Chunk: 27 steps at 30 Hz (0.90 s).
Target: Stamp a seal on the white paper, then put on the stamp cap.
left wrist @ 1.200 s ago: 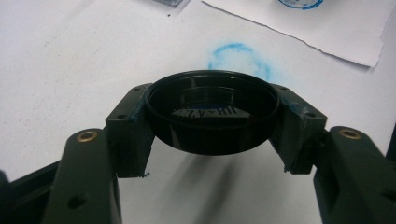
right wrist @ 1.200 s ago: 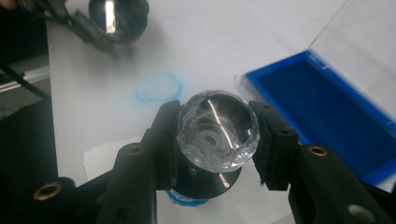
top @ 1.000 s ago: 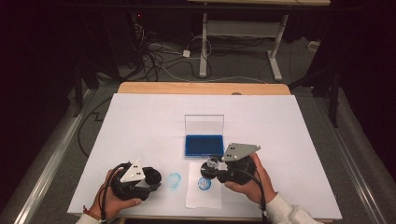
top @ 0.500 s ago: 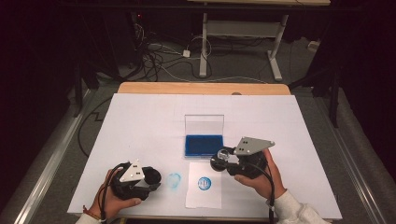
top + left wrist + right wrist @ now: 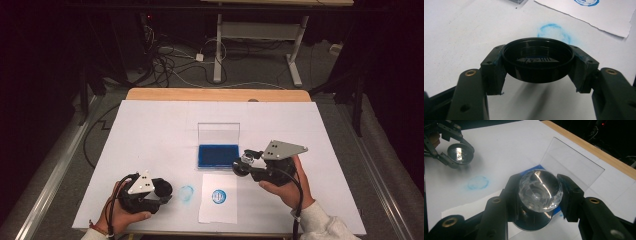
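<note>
Stamp [image 5: 540, 192], clear knobbed handle, dark round base: clamped between fingers [image 5: 571, 202] of right gripper [image 5: 248, 162], lifted off the tabletop [image 5: 150, 130], knob tilted toward the camera, base facing down. Directly beyond and below: ink pad [image 5: 217, 155], blue, clear lid upright behind. Near side: paper sheet [image 5: 218, 212] bearing round blue print [image 5: 219, 196]. Well apart to the left: black cap [image 5: 537, 58], pinched in left gripper [image 5: 161, 192], beside blue smudge [image 5: 186, 193]. Right gripper nearer the pad.
</note>
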### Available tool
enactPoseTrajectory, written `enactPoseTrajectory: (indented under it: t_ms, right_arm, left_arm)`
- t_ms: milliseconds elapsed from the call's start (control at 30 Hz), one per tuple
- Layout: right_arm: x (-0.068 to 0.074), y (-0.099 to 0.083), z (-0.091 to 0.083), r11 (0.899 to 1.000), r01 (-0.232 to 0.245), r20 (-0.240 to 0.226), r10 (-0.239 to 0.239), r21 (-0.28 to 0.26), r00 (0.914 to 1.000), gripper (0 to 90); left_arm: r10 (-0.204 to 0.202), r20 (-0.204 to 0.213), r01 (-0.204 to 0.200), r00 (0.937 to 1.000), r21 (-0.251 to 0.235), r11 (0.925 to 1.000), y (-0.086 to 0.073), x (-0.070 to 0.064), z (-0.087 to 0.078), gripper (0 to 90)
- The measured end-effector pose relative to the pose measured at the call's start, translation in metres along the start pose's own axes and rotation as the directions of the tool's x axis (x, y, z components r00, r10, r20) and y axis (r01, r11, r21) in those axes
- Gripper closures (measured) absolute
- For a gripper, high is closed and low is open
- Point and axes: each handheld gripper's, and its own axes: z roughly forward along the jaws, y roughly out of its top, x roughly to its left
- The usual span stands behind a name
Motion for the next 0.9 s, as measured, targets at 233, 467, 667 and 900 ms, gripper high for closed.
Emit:
enactPoseTrajectory:
  t_ms: [233, 467, 667, 900]
  right_arm:
    - [-0.0027, -0.0005, -0.0051, 1.000, -0.008, 0.019, 0.008, -0.010, 0.9998, 57.0]
    - [-0.0044, -0.0021, -0.0062, 1.000, -0.015, 0.021, 0.016, -0.011, 0.9997, 57.0]
    - [-0.0043, -0.0009, -0.0054, 1.000, -0.016, 0.020, 0.016, -0.013, 0.9997, 57.0]
    - [-0.0036, -0.0011, -0.0049, 1.000, -0.013, 0.014, 0.013, -0.012, 0.9998, 57.0]
  left_arm:
    - [0.014, 0.010, -0.014, 0.9998, 0.003, 0.9999, 0.0026, 0.0018, 0.0036, 36.7]
    - [0.011, 0.012, -0.011, 0.9999, 0.004, 0.9999, 0.0027, 0.0022, 0.0044, 36.7]
    - [0.011, 0.010, -0.011, 0.9999, 0.005, 0.9999, 0.0010, 0.0017, 0.0030, 36.7]
    - [0.013, 0.012, -0.013, 0.9998, 0.004, 0.9999, 0.0028, 0.0021, 0.0048, 36.7]
